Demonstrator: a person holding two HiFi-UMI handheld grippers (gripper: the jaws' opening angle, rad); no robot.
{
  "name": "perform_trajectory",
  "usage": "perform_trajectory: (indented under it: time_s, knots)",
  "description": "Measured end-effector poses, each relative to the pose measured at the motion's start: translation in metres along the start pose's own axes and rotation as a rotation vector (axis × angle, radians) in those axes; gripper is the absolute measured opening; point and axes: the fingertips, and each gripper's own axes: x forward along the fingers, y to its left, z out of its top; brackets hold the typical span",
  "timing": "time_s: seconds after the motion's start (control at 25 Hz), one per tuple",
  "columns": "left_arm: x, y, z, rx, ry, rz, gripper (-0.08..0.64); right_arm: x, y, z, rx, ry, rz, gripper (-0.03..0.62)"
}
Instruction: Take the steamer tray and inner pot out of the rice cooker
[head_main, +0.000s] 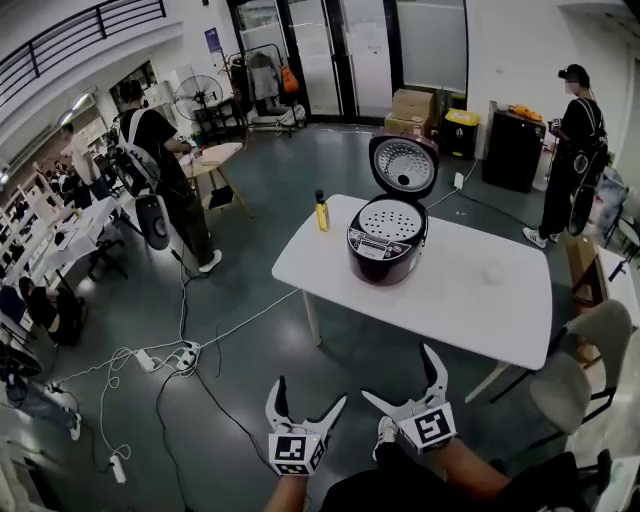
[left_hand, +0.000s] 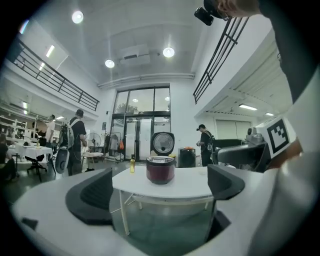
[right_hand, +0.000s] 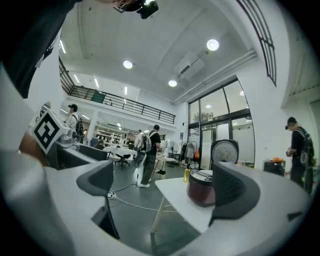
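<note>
Nearest the camera, the left gripper (head_main: 311, 395) is being held low over the floor, well short of the rice cooker (head_main: 387, 240). Its jaws are standing wide apart with nothing between them. Just beside it, the right gripper (head_main: 397, 372) is also gaping wide and holding nothing. Both are pointing toward the rice cooker, which is showing in the distance between the jaws in each gripper view.

The dark red rice cooker is sitting on a white table (head_main: 470, 300) with its lid (head_main: 403, 165) standing open at the back. The white perforated steamer tray (head_main: 393, 220) is lying in the cooker's mouth. It is covering the inner pot, which cannot be seen.

A yellow bottle (head_main: 322, 212) is standing on the table to the left of the cooker. A grey chair (head_main: 590, 360) is waiting to the cooker's right, off the table's end. Beyond the cooker, one person (head_main: 160, 160) is standing far to its left and another (head_main: 575, 150) far to its right.
</note>
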Motion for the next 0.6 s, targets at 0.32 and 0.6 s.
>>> perform_trajectory:
  time_s: [0.32, 0.6]
  knots:
    - [0.129, 0.015, 0.018, 0.030, 0.034, -0.046, 0.578, 0.076, -0.108, -0.019, -0.001, 0.030, -0.052, 0.591]
    - [0.225, 0.024, 0.037, 0.036, 0.043, -0.063, 0.578, 0.124, -0.188, -0.015, -0.010, 0.017, -0.061, 0.591]
